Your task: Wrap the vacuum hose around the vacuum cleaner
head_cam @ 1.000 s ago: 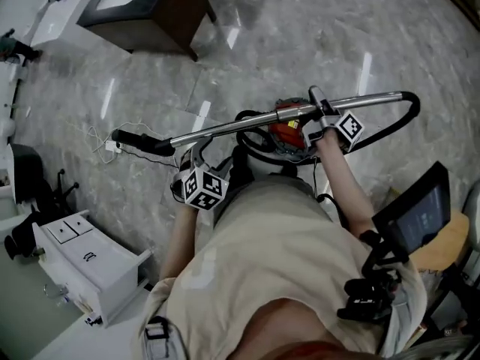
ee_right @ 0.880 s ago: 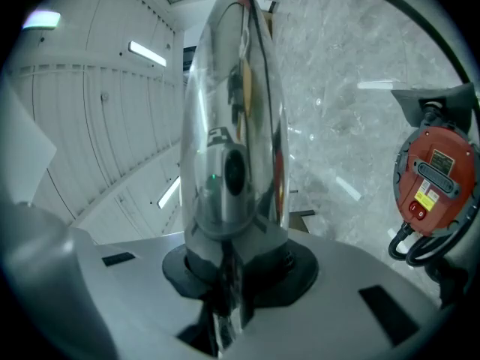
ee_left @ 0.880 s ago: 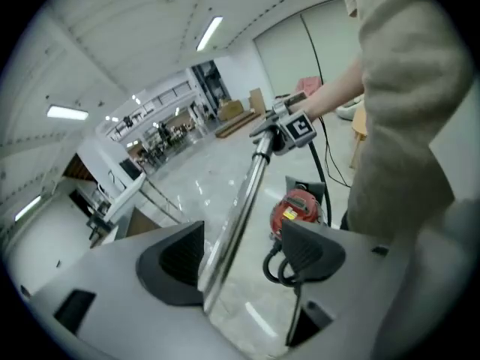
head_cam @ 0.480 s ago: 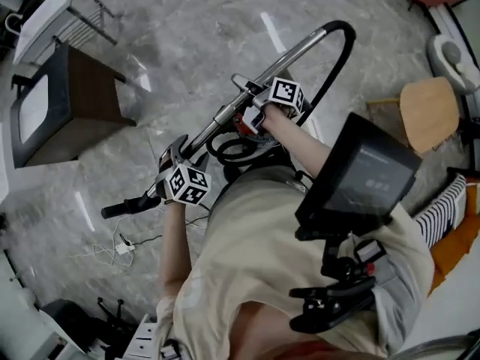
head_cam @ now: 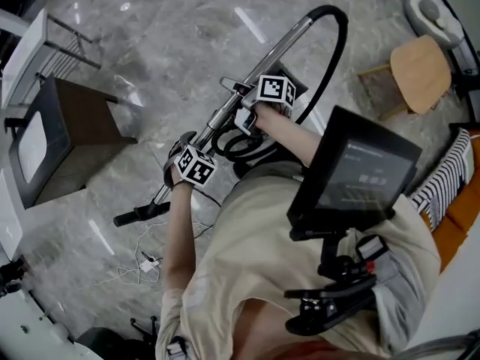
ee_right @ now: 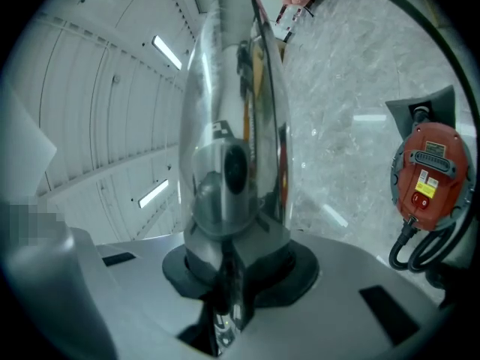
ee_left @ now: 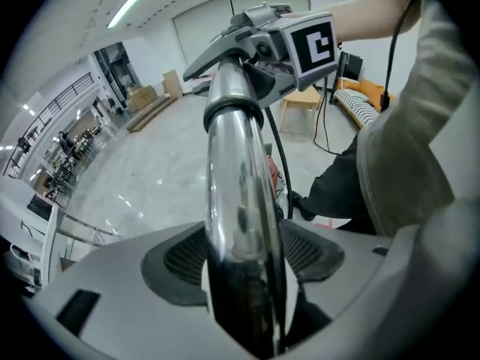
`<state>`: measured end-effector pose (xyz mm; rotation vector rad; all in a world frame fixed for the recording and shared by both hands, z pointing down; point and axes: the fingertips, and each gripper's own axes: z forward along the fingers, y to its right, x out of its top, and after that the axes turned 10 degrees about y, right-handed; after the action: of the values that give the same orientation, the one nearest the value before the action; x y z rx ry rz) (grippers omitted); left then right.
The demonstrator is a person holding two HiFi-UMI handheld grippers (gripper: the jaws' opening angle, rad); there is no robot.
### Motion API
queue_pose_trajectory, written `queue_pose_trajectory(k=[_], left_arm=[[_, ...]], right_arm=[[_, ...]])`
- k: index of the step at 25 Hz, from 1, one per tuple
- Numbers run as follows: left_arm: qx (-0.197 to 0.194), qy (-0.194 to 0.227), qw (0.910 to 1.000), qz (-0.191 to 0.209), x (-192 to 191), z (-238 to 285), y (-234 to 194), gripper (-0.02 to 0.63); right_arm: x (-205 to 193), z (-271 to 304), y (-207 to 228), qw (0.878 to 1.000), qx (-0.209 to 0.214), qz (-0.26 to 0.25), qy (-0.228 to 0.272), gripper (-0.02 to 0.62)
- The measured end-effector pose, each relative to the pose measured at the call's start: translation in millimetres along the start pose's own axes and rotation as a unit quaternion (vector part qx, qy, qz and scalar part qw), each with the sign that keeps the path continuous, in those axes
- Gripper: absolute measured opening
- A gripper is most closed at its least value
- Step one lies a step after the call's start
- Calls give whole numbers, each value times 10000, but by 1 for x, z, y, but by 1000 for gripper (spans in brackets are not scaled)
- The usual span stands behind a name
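Note:
In the head view a chrome vacuum wand [head_cam: 274, 51] runs diagonally from its black end [head_cam: 139, 214] at lower left to the upper right. There a black hose [head_cam: 341, 47] arcs back down to loops [head_cam: 234, 147] by the person's legs. My left gripper [head_cam: 182, 165] is shut on the wand's lower part, and my right gripper [head_cam: 247, 109] is shut on it higher up. The left gripper view shows the tube [ee_left: 238, 193] clamped in my left gripper [ee_left: 241, 265]. In the right gripper view the tube [ee_right: 232, 126] sits in my right gripper [ee_right: 229, 280]; the red vacuum cleaner [ee_right: 427, 175] stands on the floor.
A dark wooden cabinet [head_cam: 71, 126] stands at the left. A wooden stool [head_cam: 420, 62] is at the upper right, with a striped cushion [head_cam: 450, 178] below it. A white plug and cable [head_cam: 146, 265] lie on the marble floor. A black screen [head_cam: 360, 175] hangs at the person's chest.
The head view has swung round, so the wand now lies diagonally instead of across. My left gripper has sunk and rolled with the wand's lower part. Both grippers kept their hold.

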<state>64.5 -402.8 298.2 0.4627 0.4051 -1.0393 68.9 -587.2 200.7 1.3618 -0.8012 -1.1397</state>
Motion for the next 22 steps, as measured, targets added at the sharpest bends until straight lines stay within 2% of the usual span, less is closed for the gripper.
queue_pose_trajectory(k=[2, 3, 6, 8, 11, 13, 18, 22], left_arm=[[-113, -140, 9998, 77, -2, 7, -2, 307], [-133, -206, 9995, 173, -4, 11, -2, 279], [-111, -189, 9989, 412, -2, 20, 0, 87], [-269, -124, 9993, 241, 3, 29, 8, 83], [-638, -185, 9975, -233, 0, 41, 26, 75], [-820, -337, 9947, -524, -3, 46, 36, 31], [-771, -580, 9917, -845, 5, 52, 32, 8], [-805, -914, 9878, -974, 13, 53, 25, 6]], right_arm=[[-3, 2, 2, 10000, -39, -67, 29, 78], [-4, 3, 3, 9999, -21, -106, 31, 78], [0, 4, 5, 9998, 28, -214, -7, 78], [5, 3, 10, 9995, -41, -301, -105, 78], [2, 0, 23, 9985, -168, -409, -324, 78], [-2, -2, 30, 9976, -197, -448, -488, 78], [9, 4, 35, 9972, -3, -296, -689, 80], [19, 16, 53, 9959, -167, 153, -880, 81]])
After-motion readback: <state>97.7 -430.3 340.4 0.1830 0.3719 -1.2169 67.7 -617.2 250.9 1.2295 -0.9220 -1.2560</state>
